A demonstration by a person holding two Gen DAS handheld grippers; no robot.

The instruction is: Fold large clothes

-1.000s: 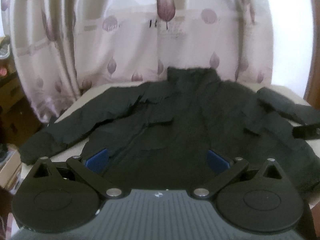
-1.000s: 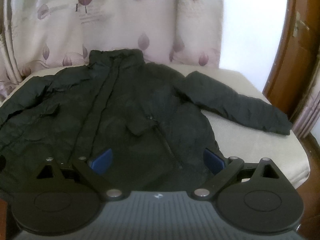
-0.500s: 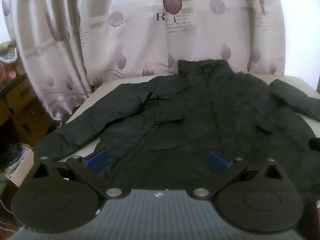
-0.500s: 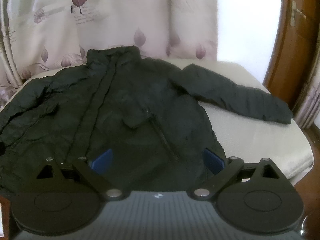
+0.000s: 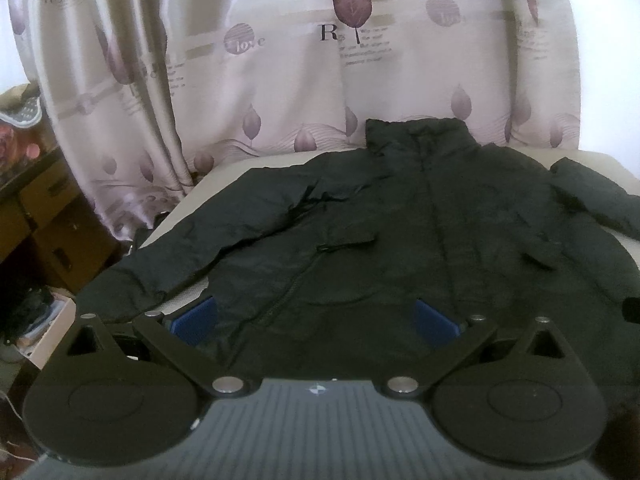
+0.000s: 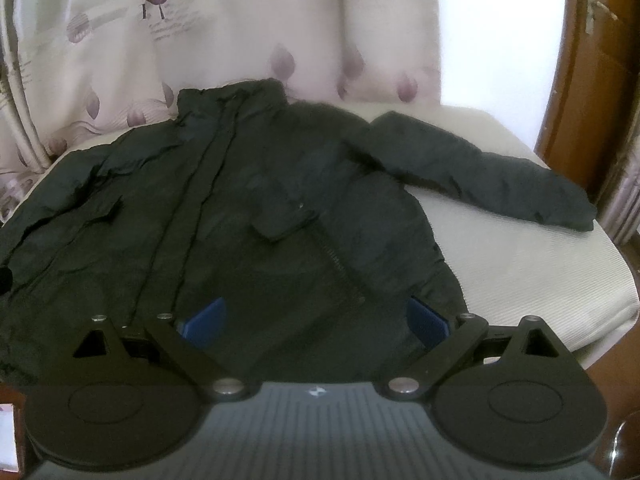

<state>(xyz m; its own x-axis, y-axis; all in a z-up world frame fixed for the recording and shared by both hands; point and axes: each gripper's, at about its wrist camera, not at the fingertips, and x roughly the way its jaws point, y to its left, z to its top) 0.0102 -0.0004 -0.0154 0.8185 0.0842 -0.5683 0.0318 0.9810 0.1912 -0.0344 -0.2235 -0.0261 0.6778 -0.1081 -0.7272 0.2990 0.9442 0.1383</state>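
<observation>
Jacket (image 5: 400, 248), one, lies flat; two claws, left (image 5: 316, 322) and right (image 6: 312, 320), both spread.

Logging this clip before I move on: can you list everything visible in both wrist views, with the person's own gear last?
jacket: 1, black, spread flat front-up on the cushion, collar toward the curtain, both sleeves out to the sides
cushion: 1, beige, under the jacket
curtain: 1, pale pink with purple leaves and lettering, behind the cushion
door frame: 1, brown wood, right edge of the right wrist view
boxes: a few, brown, left edge of the left wrist view
left gripper: 1, black with blue pads, open above the jacket's hem
right gripper: 1, black with blue pads, open above the hem
</observation>
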